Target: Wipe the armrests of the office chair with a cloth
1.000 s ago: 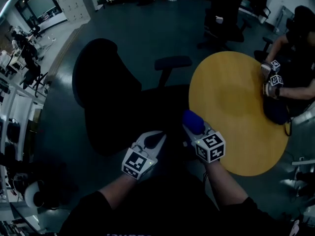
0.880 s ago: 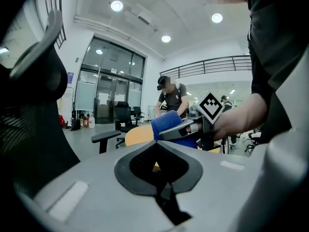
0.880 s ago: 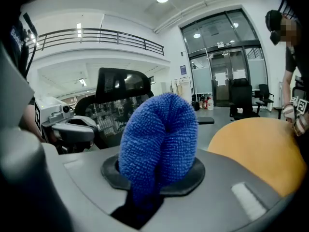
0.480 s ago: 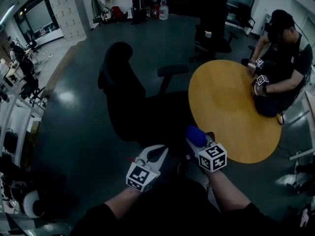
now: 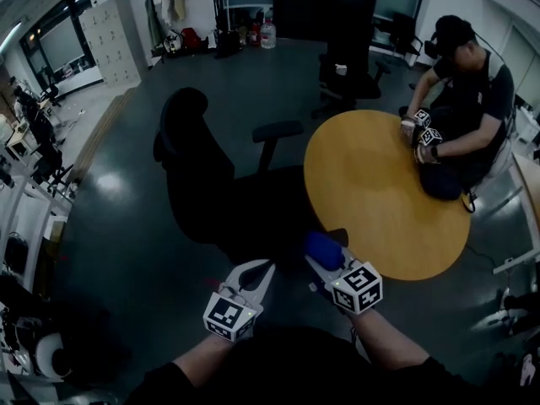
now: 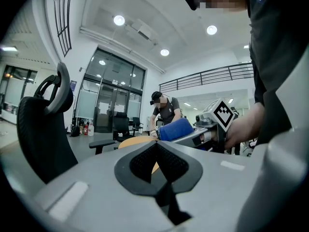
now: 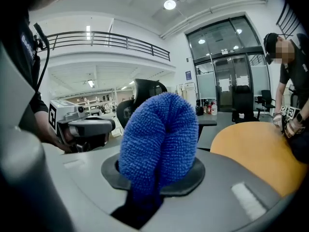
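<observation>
The black office chair (image 5: 202,184) stands in front of me, its back to the left and its far armrest (image 5: 278,130) toward the round table. My right gripper (image 5: 329,260) is shut on a folded blue cloth (image 5: 323,248) and held low, near the front of the chair seat. The cloth (image 7: 159,139) bulges up from between the right gripper's jaws. My left gripper (image 5: 256,275) hangs beside it, apart from the chair, shut with nothing between its pads (image 6: 145,161). The left gripper view shows the chair back (image 6: 41,134) and the armrest (image 6: 104,143) farther off.
A yellow round table (image 5: 388,192) stands right of the chair, close to its far armrest. A person (image 5: 464,83) sits at the table's far side with two other grippers. More black chairs (image 5: 354,66) and lockers (image 5: 118,32) stand at the back, on dark floor (image 5: 110,218).
The head view has tilted up over the second, taking in more of the room. Chair and table sit farther off. Both grippers stay low and close together, the right still holding the cloth.
</observation>
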Demonstrator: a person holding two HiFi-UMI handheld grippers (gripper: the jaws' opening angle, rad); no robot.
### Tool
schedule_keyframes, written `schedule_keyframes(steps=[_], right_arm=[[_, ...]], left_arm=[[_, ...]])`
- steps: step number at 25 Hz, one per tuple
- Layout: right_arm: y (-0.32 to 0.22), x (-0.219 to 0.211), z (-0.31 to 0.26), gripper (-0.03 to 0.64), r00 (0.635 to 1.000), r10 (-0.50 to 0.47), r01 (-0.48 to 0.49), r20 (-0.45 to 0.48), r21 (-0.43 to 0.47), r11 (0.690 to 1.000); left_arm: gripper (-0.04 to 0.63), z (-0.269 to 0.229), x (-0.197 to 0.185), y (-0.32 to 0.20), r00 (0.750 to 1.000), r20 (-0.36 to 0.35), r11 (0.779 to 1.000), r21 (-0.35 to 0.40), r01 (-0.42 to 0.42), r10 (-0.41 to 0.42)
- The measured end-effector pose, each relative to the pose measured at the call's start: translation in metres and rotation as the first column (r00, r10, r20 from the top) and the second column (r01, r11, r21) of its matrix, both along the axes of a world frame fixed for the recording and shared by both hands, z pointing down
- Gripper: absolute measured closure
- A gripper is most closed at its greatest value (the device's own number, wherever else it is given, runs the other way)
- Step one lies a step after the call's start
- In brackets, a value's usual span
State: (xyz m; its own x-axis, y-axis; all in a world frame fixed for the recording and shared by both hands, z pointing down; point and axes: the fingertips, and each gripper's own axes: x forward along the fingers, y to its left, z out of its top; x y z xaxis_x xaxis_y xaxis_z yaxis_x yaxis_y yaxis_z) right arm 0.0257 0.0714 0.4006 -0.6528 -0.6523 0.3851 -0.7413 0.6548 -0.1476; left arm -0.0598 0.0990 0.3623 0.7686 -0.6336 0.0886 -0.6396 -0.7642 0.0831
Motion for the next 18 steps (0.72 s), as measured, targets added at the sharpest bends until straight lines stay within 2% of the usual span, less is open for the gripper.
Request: schedule_keyframes(steps=[10,14,18], right_arm=[[0.071,0.073,-0.016,0.509,0.994,-0.053,0.052,0.095,0.013,0.999],[0.098,0.094,-0.012,0.509,0.988,-0.085,0.081,0.126,0.034,0.996],[0.105,0.112,-0.012,0.511,0.987,-0.078,0.073,0.138,0.047,0.996]], left_arm=[[0.580,-0.018,0.087,0.068,0.998,-0.033,0.998,-0.045,0.050,-0.051],[0.580,-0.014,0.110,0.087,0.996,-0.039,0.995,-0.060,0.083,-0.085],[0.580,-0.018,0.129,0.094,0.997,-0.031,0.996,-0.045,0.074,-0.075]])
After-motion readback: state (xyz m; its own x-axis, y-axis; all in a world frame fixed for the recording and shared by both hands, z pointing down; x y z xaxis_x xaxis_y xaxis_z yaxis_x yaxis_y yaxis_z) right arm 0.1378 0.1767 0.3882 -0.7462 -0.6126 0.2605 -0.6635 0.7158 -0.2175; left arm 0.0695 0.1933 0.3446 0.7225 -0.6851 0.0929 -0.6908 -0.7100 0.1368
